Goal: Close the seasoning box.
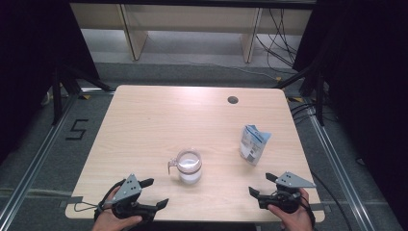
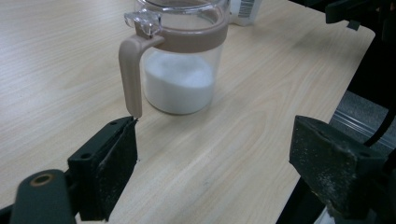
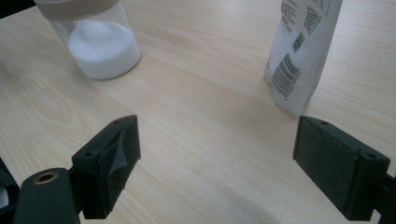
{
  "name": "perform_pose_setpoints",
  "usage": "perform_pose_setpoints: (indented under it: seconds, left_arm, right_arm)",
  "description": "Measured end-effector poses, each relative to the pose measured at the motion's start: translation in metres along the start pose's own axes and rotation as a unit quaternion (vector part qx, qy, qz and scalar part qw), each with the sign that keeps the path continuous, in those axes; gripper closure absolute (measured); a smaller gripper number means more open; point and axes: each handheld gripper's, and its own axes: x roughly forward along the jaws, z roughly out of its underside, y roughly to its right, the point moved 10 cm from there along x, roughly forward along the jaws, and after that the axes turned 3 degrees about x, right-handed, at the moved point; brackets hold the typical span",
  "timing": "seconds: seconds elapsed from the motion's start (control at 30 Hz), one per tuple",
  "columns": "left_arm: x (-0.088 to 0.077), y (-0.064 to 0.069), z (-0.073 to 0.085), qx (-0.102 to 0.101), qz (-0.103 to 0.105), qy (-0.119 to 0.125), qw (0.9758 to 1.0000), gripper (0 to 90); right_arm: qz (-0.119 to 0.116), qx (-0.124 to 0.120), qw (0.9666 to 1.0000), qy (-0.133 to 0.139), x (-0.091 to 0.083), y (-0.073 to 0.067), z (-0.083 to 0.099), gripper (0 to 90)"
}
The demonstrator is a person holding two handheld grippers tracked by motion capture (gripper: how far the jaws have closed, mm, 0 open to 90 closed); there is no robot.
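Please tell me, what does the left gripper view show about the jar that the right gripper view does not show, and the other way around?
Left gripper view: the jar's beige handle, its beige collar and a clear lid tab above the handle.

Right gripper view: the white bag at length, standing upright with a barcode and a QR code on its side.

Both: the clear jar partly filled with white powder, standing on the wooden table, and each view's own two black jaws set wide apart with nothing between them.
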Motion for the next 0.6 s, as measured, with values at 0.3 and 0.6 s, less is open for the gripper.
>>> perform_pose_setpoints:
  seconds: [0.3,0.6]
  left_arm:
    - [0.004,0.006,0.010,0.009,0.007,-0.013,0.9998,15.0]
    - [0.006,0.004,0.017,0.001,0.005,-0.023,0.9997,15.0]
  right_arm:
    - [-0.007,-0.009,0.9998,-0.016,0.003,-0.002,0.005,15.9]
    - [-0.010,-0.021,0.9993,-0.029,0.005,-0.002,0.008,15.9]
